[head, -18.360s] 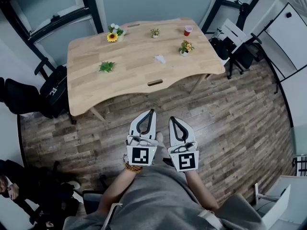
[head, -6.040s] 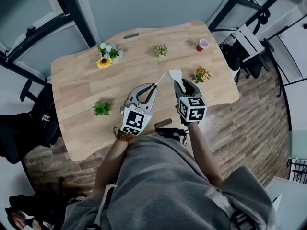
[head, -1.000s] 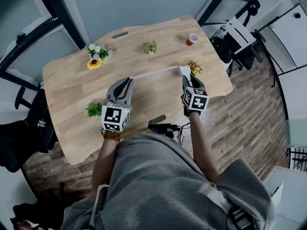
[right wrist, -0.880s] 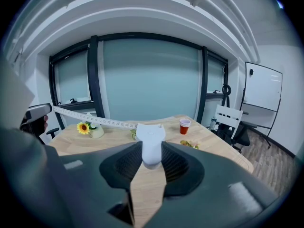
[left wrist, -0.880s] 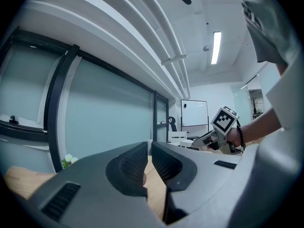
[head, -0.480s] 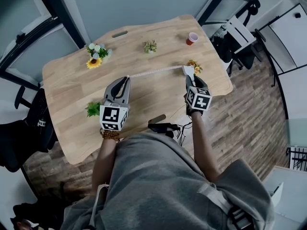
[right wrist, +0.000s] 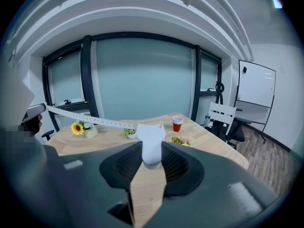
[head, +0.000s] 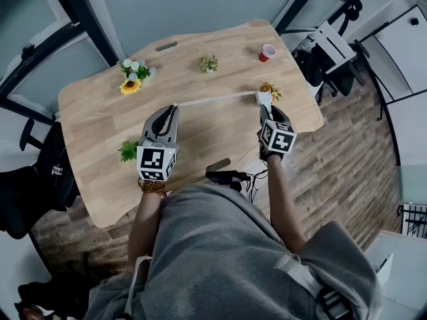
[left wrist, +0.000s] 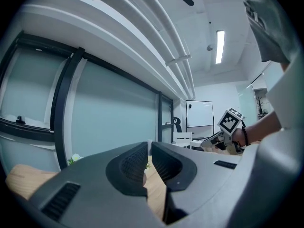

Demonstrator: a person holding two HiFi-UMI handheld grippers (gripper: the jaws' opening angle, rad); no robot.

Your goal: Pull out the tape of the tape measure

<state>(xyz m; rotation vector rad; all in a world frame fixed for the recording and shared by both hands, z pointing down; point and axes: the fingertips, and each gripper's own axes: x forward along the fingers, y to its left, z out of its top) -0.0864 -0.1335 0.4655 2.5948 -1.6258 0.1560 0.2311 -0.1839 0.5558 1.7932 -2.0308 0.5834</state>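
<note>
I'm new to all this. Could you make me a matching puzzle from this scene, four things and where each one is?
Things:
1. tape measure case
2. tape
3. red cup
4. sunflower bouquet

Places:
A. far left part of the table
B. clamped in the right gripper
C. stretched from the case to the left gripper
D. near the table's far right corner

Pairs: 1-B, 2-C, 3-D, 4-A.

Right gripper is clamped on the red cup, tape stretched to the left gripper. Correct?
Wrong object: in the right gripper view the right gripper clamps the white tape measure case; the red cup stands untouched on the table. The tape does run to the left gripper.
</note>
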